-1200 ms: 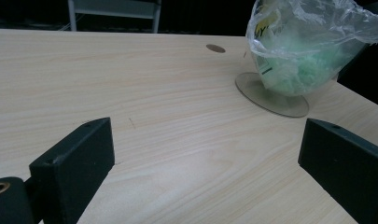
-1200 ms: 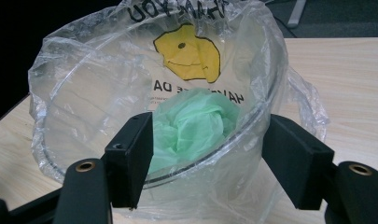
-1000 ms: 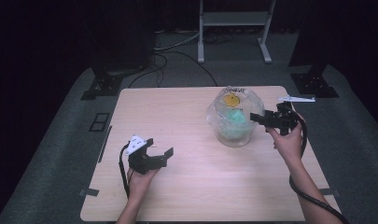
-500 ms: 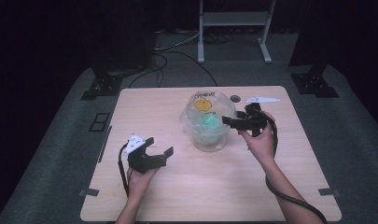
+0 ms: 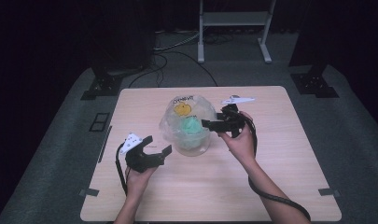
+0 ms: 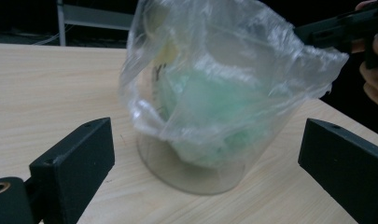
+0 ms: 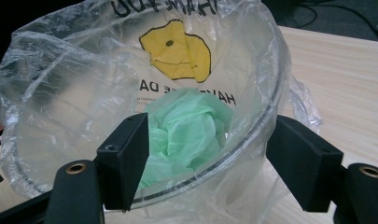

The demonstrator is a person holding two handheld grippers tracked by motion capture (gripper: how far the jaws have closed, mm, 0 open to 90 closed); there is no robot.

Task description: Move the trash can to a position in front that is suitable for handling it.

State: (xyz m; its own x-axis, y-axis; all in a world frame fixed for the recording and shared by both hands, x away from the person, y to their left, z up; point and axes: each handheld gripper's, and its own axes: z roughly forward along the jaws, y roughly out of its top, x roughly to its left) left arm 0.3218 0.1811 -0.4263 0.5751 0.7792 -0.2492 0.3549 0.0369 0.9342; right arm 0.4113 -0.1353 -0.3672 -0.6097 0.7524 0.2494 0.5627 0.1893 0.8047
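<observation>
Leftward across the table [image 5: 280,186] is where the clear container [image 5: 189,140] and its plastic bag liner [image 5: 184,114] have travelled over the last second, and the right gripper [image 5: 210,124] has come along with them at the rim. The left gripper [image 5: 157,144] has kept its place, just beside the container on the person's left, jaws spread wide and holding nothing.

Seen from the right gripper view, the right jaws straddle the container's rim [image 7: 252,135], one inside the bag and one outside; they look spread, and whether they touch the wall I cannot tell. The container now stands near the middle of the table, upright, with a crumpled green bag [image 7: 186,126] lying in its bottom and a yellow smiley print [image 7: 177,49] on the liner's far side. A small white item [image 5: 237,99] lies beyond the container, toward the far edge.

Judging by looks, the container is a stiff, light, thin-walled tub that will slide easily on the wood. The liner is thin, soft and slippery film, likely to slip off the rim or tear if pulled alone. The best hold would pinch rim and film together; the green bag is soft and nearly weightless, so a gather at its crumpled top should do
</observation>
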